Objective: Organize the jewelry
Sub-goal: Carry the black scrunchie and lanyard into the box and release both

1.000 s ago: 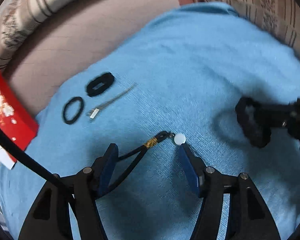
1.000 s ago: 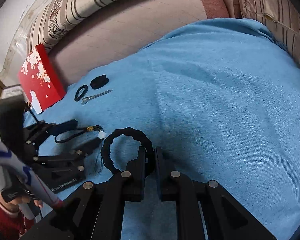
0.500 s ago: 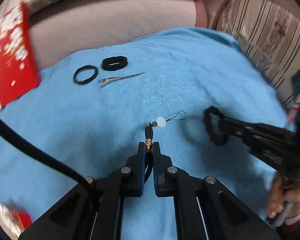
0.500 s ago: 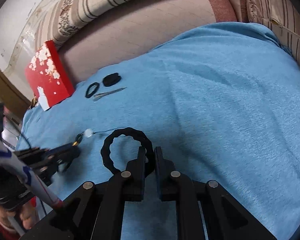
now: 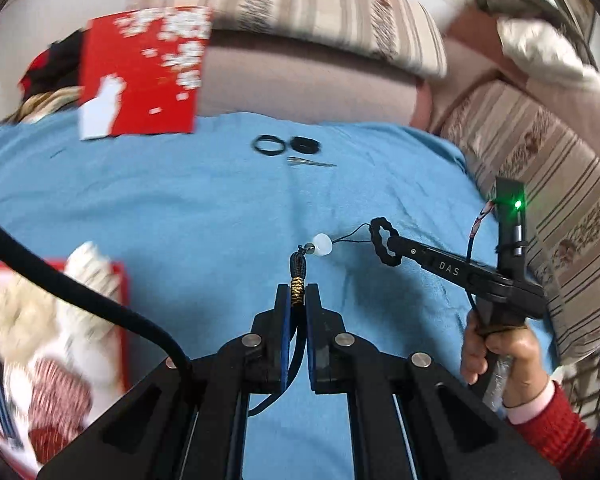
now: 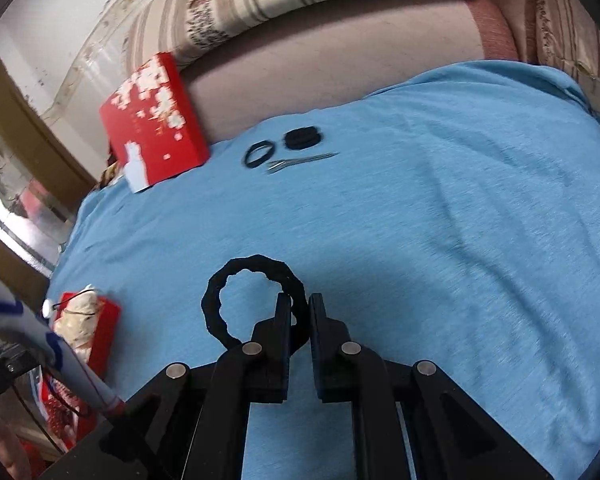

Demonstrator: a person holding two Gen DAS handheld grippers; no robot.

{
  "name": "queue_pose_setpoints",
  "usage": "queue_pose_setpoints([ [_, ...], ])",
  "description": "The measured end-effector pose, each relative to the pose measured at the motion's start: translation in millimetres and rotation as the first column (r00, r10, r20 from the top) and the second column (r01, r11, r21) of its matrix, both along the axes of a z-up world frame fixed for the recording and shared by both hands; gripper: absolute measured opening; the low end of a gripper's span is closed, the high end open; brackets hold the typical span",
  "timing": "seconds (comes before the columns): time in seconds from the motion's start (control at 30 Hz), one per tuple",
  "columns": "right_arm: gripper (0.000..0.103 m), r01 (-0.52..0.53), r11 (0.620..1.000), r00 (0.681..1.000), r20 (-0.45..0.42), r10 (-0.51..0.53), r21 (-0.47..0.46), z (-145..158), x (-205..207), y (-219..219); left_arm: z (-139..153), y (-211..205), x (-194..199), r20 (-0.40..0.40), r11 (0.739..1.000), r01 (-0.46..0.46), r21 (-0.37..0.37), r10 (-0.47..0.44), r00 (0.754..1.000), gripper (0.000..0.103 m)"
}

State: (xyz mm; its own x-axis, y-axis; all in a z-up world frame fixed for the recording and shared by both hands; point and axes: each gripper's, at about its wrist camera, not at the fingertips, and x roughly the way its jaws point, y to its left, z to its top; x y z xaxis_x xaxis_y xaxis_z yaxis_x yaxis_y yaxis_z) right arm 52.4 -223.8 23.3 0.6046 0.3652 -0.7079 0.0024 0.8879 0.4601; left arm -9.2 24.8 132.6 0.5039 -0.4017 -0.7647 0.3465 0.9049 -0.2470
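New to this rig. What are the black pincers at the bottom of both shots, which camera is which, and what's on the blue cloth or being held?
No robot here: a person carries a hand-held two-finger gripper in each hand, and a fisheye camera on each looks forward along its fingers.

In the left wrist view, the left gripper is shut on a black cord charm with gold wrapping and a white bead. The right gripper and the hand gripping it also show there.

In the right wrist view, the right gripper is shut on a black scalloped ring.

Far back on the blue cloth lie a thin black loop, a thicker black band and a metal hair clip. A red box lid with white blossoms stands behind them.
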Motion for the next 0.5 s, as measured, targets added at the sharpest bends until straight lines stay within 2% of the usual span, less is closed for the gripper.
queue_pose_setpoints([
  [0.13,0.01,-0.019,1.0,1.0,0.003,0.019,0.005,1,-15,19,7,52,-32,-0.001,0.992,-0.111,-0.061,0.111,0.994,0.006],
  [0.23,0.01,-0.032,0.999,0.999,-0.011,0.032,0.012,-3,-33,33,5,91,-45,0.005,0.977,-0.196,-0.08,0.197,0.98,0.006],
  [0.37,0.01,-0.062,0.998,0.998,-0.017,0.062,-0.009,-1,-56,55,-6,146,-43,-0.033,0.942,-0.308,-0.136,0.306,0.951,0.006],
  [0.5,0.01,-0.093,0.995,0.996,-0.013,0.093,-0.021,5,-70,79,-13,186,-30,-0.041,0.911,-0.393,-0.121,0.391,0.919,0.006],
])
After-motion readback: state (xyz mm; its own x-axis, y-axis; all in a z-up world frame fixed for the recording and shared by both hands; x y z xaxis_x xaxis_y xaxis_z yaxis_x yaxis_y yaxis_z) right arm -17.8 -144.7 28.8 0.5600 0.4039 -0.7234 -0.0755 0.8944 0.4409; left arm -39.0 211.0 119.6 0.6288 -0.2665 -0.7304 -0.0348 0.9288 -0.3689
